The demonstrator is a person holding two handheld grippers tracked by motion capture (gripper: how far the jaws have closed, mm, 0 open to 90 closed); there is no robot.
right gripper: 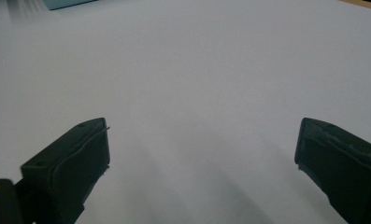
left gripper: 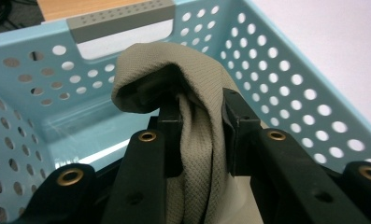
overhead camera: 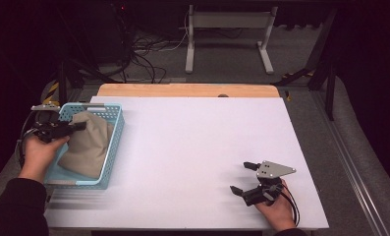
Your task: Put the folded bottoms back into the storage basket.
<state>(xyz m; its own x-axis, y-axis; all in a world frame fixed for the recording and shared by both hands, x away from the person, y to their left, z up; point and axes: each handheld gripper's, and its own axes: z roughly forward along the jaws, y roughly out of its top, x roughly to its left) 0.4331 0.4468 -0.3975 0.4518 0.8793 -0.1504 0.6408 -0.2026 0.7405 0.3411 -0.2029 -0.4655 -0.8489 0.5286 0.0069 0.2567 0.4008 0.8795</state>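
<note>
A beige cloth (overhead camera: 87, 142) lies bunched in a light blue perforated basket (overhead camera: 113, 129) at the table's left side. My left gripper (overhead camera: 78, 126) reaches over the basket's left wall and is shut on an upper fold of the cloth (left gripper: 199, 121), which hangs between the two jaws inside the basket (left gripper: 286, 70). My right gripper (overhead camera: 241, 178) rests near the table's front right, held by a hand, open wide with nothing between its jaws. In the right gripper view the gripper (right gripper: 202, 144) faces bare white tabletop.
The white table top (overhead camera: 197, 147) has a wooden strip (overhead camera: 187, 90) along its far edge. A grey handle (left gripper: 120, 16) spans the basket's far wall. Cables and a white frame (overhead camera: 227, 29) lie on the floor beyond the table.
</note>
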